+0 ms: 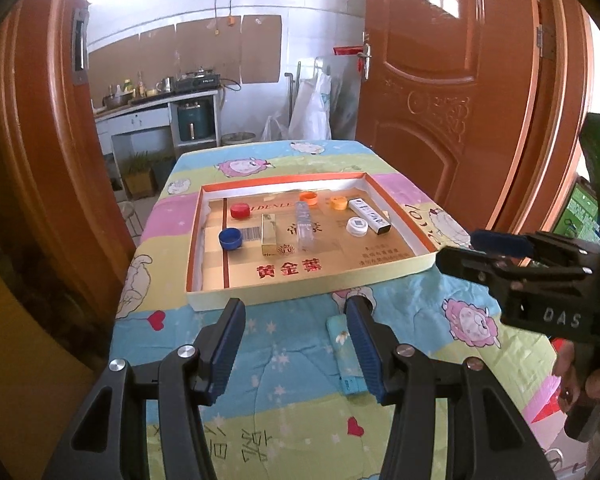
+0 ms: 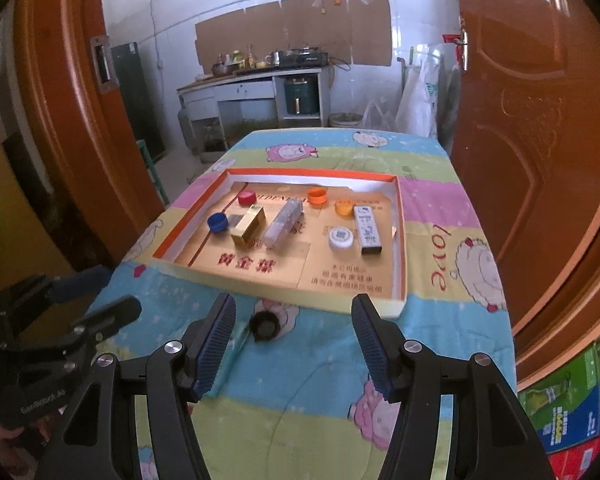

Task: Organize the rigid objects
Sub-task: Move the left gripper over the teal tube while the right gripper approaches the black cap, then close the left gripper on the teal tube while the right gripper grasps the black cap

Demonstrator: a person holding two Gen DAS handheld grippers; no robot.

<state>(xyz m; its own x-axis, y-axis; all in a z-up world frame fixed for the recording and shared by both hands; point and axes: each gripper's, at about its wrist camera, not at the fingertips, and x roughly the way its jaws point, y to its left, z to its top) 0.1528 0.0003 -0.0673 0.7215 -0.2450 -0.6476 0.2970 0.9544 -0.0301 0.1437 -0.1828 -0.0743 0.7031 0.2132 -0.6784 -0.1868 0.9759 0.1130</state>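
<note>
A shallow cardboard tray (image 1: 404,212) (image 2: 400,240) with an orange rim lies on the cartoon cloth. In it are a red cap (image 1: 240,211), a blue cap (image 1: 230,239), a gold box (image 1: 271,236), a clear little bottle (image 1: 306,226), an orange cap (image 2: 317,196), a yellow cap (image 2: 344,208), a white cap (image 2: 340,238) and a white stick-shaped box (image 2: 367,230). A black cap (image 2: 265,326) sits on the cloth just short of the tray. My left gripper (image 1: 294,320) and right gripper (image 2: 294,320) both hover open and empty near the tray's front edge.
A pale blue flat packet (image 1: 346,360) lies on the cloth, half behind my left gripper's right finger. Brown doors stand at both sides of the table. Green cartons (image 2: 572,400) are stacked at the lower right. A kitchen counter is far behind.
</note>
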